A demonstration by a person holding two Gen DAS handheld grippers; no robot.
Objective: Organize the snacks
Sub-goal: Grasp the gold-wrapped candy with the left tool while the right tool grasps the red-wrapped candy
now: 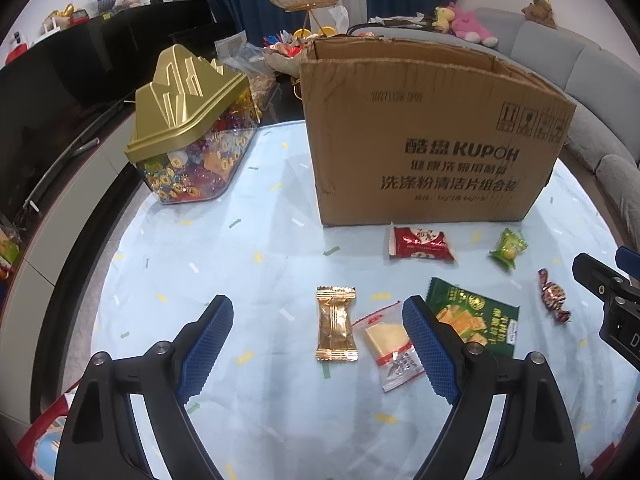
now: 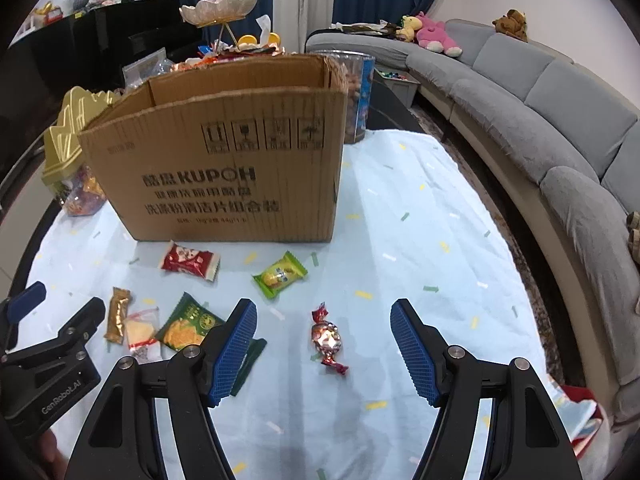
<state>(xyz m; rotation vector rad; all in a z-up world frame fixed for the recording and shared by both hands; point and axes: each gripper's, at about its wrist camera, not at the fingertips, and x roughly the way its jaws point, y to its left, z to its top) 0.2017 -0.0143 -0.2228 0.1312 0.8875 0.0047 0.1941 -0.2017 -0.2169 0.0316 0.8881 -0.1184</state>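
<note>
The left gripper (image 1: 318, 330) and right gripper (image 2: 324, 340) hang with jaws apart and empty over the tabletop (image 1: 248, 264). Gold packet (image 1: 336, 324) and twist-wrapped candy (image 2: 328, 338) lie between them; beyond, red packet (image 1: 420, 243), then cardboard box (image 1: 424, 136).

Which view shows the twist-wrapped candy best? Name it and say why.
The right wrist view: the twist-wrapped candy lies on the cloth, centred between the open right gripper fingers, whole and close. The left wrist view shows it smaller, near the right edge and distorted.
</note>
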